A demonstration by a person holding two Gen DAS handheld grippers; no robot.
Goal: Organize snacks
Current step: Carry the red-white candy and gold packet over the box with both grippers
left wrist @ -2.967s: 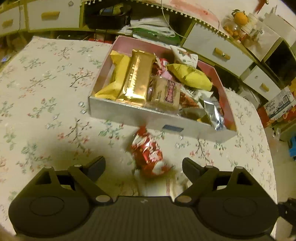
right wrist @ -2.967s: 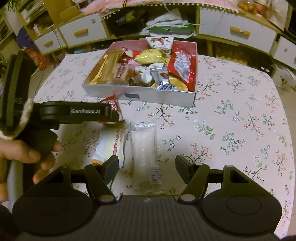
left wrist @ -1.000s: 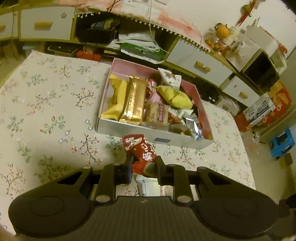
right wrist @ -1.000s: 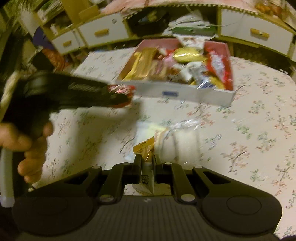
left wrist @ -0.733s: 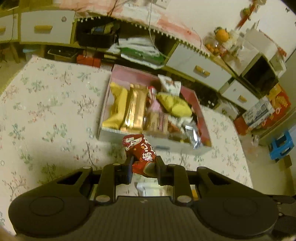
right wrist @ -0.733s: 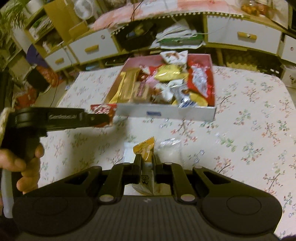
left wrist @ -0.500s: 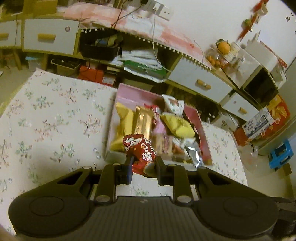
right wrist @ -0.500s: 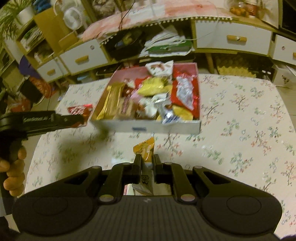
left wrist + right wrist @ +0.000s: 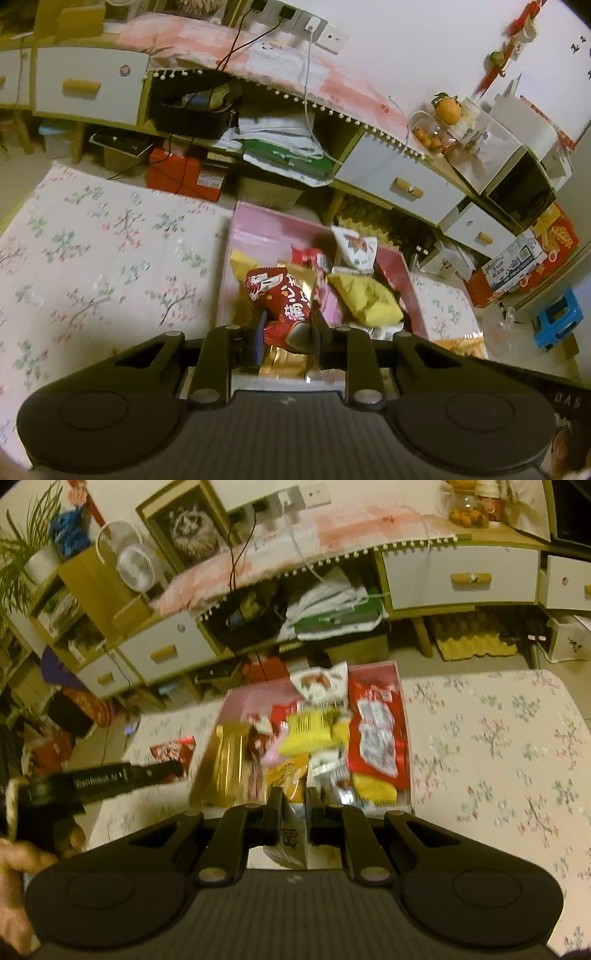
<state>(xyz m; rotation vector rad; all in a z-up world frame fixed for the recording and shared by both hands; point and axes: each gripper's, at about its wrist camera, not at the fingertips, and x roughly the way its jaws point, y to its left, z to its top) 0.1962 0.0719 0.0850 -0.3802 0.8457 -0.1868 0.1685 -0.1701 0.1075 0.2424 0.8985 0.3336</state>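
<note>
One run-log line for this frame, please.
left gripper: jaws shut on red snack packet | right gripper: jaws shut on orange-topped packet | both held above snack box

Glossy red foil pkt, shiny gold wrapper, matt black plastic tool, floral cloth tbl cover

Tablecloth: cream ground, scattered sprigs in pink, green and dark brown; box: pink inside, pale outer wall. Packets in it: red one with white characters between the black left gripper fingers, shiny gold bar at left, yellow bag mid, red-and-white pack at right, white pouch with a brown-red picture at the far end. Black right gripper carries an orange-topped, white-bodied wrapper; far cabinet drawers white with tan handles.
</note>
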